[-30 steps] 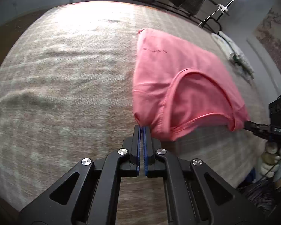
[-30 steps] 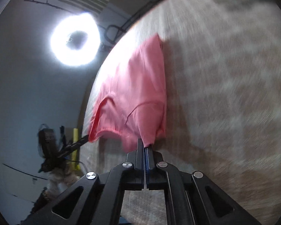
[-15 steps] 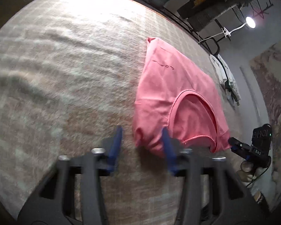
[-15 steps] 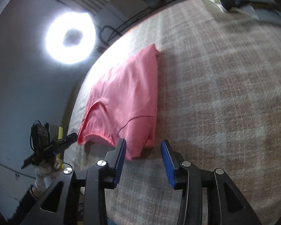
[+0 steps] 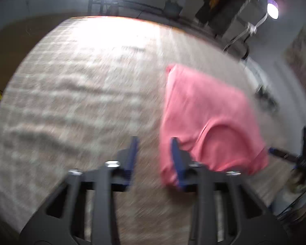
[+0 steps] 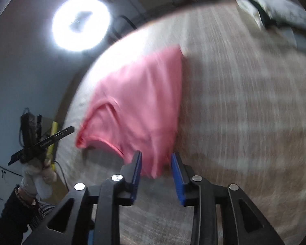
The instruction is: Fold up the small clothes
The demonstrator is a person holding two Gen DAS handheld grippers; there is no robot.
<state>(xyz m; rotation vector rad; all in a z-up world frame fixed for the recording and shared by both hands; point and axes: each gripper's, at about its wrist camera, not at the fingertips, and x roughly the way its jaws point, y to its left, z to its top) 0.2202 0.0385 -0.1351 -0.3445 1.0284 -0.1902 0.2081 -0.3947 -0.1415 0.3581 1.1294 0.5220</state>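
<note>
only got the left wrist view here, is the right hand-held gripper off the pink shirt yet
Observer: Yes. Its jaws have just opened, then eased in slightly. The right hand-held gripper stands open, and the near corner of the pink shirt lies between its pads, unpinched.
Operator: anything else i can't see from here
Observer: The person's left hand shows beyond the left edge of the table, wearing a pale glove.

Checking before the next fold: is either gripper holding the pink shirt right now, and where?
Nothing is held. Both the left gripper and right gripper have just been opening, and the folded pink cotton shirt lies free on the bed.
</note>
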